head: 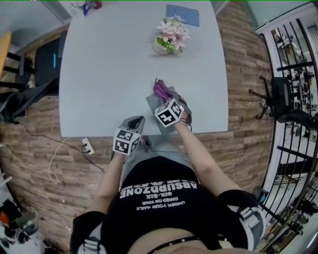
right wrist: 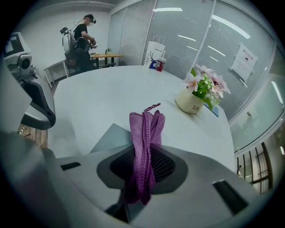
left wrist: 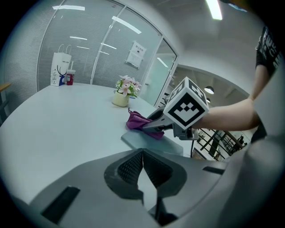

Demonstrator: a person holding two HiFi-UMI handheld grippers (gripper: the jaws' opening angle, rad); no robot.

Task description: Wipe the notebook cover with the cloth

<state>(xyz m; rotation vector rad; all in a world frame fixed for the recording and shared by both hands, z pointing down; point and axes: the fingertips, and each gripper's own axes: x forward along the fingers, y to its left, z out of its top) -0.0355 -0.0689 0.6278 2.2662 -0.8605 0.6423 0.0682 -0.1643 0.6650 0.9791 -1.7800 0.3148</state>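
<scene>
A grey notebook [head: 155, 110] lies flat near the front edge of the white table [head: 109, 69]. My right gripper [head: 164, 98] is shut on a purple cloth [head: 160, 89], which bunches out between the jaws [right wrist: 145, 133] and hangs over the notebook [right wrist: 110, 139]. In the left gripper view the cloth [left wrist: 137, 121] rests at the notebook's far end [left wrist: 149, 143]. My left gripper [head: 138, 120] hovers at the table's front edge, left of the notebook. Its jaws are shut [left wrist: 143, 153] with nothing between them.
A small pot of pink flowers [head: 170, 37] stands mid-table beyond the notebook. A blue folder [head: 183, 15] lies at the far edge and a white paper bag [left wrist: 61, 69] at a far corner. Chairs [head: 44, 62] stand left of the table, another [head: 279, 96] right.
</scene>
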